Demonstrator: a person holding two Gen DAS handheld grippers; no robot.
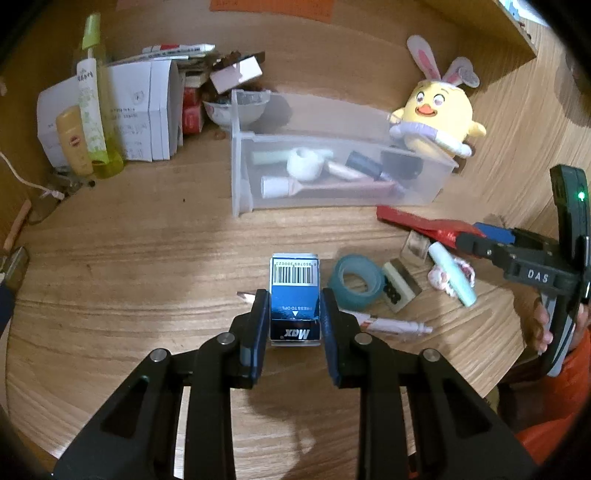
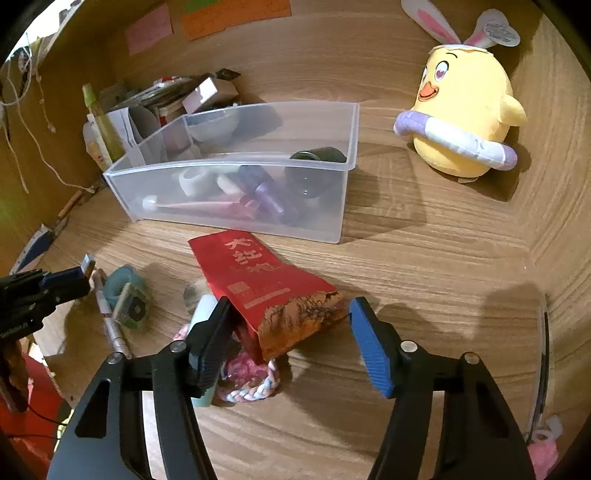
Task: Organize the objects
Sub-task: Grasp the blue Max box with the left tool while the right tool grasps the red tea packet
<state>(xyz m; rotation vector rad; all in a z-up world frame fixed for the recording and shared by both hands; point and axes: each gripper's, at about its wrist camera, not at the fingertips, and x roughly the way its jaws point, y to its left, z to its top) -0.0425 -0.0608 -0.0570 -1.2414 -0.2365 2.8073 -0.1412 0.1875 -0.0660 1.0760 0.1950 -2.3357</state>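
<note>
Home desk [image 1: 147,258], plush chick [image 1: 437,114]

Yellow plush chick [image 2: 465,110] (bunny-eared) beside sticky notes [image 2: 236,14].

"Max" and "PRESS TO OPEN" on blue box [image 1: 294,299], "DAS" on right gripper [image 1: 480,242]

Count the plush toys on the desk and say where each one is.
1. The yellow plush chick with rabbit ears stands behind and to the right of the clear plastic bin, near the desk's back corner. Others could be hidden behind the clutter.
</note>
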